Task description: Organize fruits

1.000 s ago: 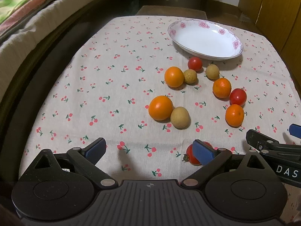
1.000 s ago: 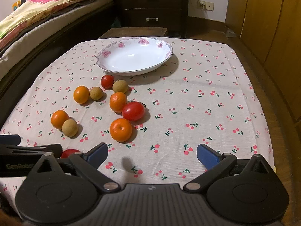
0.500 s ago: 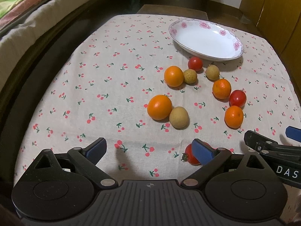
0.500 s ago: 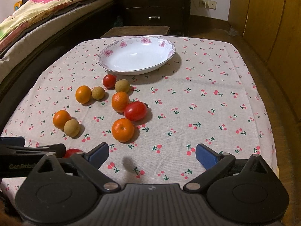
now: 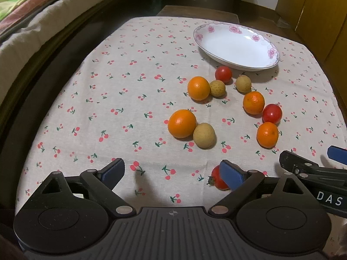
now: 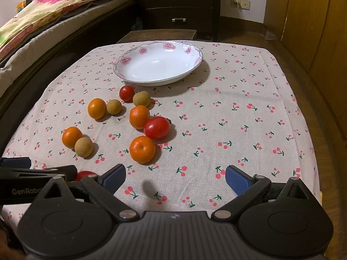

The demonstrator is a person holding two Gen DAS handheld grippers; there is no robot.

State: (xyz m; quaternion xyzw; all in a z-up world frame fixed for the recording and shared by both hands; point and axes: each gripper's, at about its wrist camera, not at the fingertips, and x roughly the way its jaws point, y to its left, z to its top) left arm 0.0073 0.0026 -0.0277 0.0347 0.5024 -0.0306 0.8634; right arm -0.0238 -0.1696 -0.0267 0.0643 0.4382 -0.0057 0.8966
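Bedroom setting: bed along your left side, dark drawers at the back, and a low table under a cherry-print cloth [image 6: 249,112] right under both grippers. Largest item is the white floral bowl [image 6: 158,65], holding nothing, far ahead of the right gripper [image 6: 174,179] and ahead-right of the left gripper [image 5: 172,172]. Both grippers are spread wide with nothing between the pads.

Fruit sits loose on the cloth between you and the bowl. Four oranges: the closest one [image 6: 142,149] is just ahead of the right gripper's left finger. Three red tomatoes: a big one [image 6: 156,127] touches an orange, and a small one [image 5: 216,178] sits half hidden behind the left gripper's right pad [image 5: 231,176]. Three tan longan-like fruits: one [image 5: 203,135] touches an orange ahead of the left gripper.

Handling, my guess: all light and round, so they roll. Oranges are firm; take them across the widest middle. Tomatoes are smooth and soft-skinned, so close gently. Tan ones are small with a brittle shell; center them in the pads.

Versus a second ago: fruit layout is unchanged, nothing picked, and both views sit slightly closer over the table.
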